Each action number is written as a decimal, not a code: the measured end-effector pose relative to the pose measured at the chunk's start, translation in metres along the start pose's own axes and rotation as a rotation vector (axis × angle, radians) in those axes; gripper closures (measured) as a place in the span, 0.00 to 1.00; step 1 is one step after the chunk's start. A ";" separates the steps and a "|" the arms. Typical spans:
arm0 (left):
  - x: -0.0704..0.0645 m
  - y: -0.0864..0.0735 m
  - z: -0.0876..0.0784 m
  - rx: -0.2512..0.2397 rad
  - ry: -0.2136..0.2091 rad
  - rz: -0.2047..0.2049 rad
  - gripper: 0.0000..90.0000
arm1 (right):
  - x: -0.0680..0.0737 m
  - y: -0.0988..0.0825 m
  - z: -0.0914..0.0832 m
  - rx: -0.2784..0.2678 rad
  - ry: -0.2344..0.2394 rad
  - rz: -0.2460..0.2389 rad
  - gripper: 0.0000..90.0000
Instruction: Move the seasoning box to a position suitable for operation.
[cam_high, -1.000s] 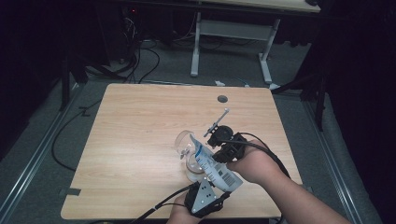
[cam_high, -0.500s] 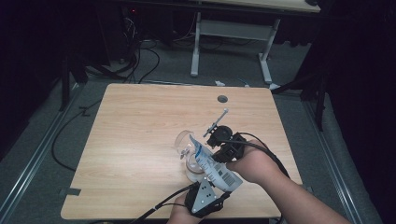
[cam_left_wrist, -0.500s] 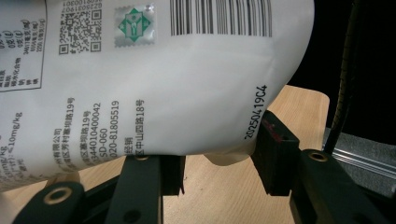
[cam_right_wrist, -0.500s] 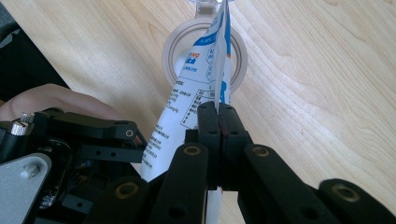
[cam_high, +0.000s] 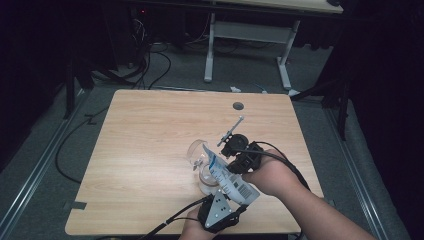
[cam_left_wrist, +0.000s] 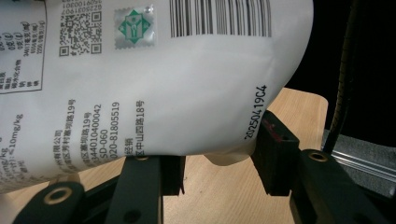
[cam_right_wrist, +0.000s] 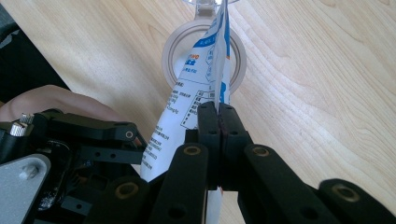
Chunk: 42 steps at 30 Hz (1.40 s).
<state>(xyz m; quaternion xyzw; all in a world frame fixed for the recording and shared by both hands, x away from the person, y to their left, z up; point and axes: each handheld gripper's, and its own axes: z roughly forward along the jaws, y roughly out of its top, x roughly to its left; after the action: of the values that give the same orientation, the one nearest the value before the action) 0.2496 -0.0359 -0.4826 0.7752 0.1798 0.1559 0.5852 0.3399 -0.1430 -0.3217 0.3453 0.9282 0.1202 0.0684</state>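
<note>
Right claw (cam_right_wrist: 218, 122): jaws clenched flat on the side seam of the white printed plastic pouch (cam_right_wrist: 196, 102), so the pouch hangs edge-on and tilts mouth-down. Left claw (cam_left_wrist: 217, 163): jaws partly closed about the pouch's bulging lower end (cam_left_wrist: 154, 79), one pad against its underside and the other at its corner; it appears to be grasping that end to steady and lift it, though firm pressure cannot be confirmed. In the high view the right claw (cam_high: 231, 150) sits at the pouch's far side and the left claw (cam_high: 218, 199) at its near end. The pouch (cam_high: 227, 175) lies diagonally, its top directed into the clear glass jar (cam_high: 200, 156) just beyond, apparently for pouring. Directly beneath the pouch rests a pale round lid (cam_right_wrist: 173, 50), set aside. Relative to the pouch, the pale wooden counter (cam_high: 150, 130) offers wide bare room to the left and beyond; the near edge runs close under the left claw, and a small round grommet hole (cam_high: 238, 106) lies well beyond.
</note>
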 end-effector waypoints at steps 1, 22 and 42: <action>0.000 0.000 0.000 0.000 0.000 0.000 0.66 | 0.000 0.000 0.000 0.001 0.000 0.000 1.00; 0.000 0.001 -0.001 -0.006 -0.001 -0.002 0.66 | 0.002 0.002 -0.001 0.003 -0.006 -0.006 1.00; 0.000 0.002 -0.002 -0.016 -0.001 -0.007 0.66 | 0.003 0.003 -0.002 0.004 -0.008 -0.011 1.00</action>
<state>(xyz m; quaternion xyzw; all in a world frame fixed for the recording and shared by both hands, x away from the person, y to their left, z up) 0.2490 -0.0349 -0.4804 0.7700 0.1812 0.1550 0.5918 0.3393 -0.1388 -0.3191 0.3407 0.9301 0.1166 0.0720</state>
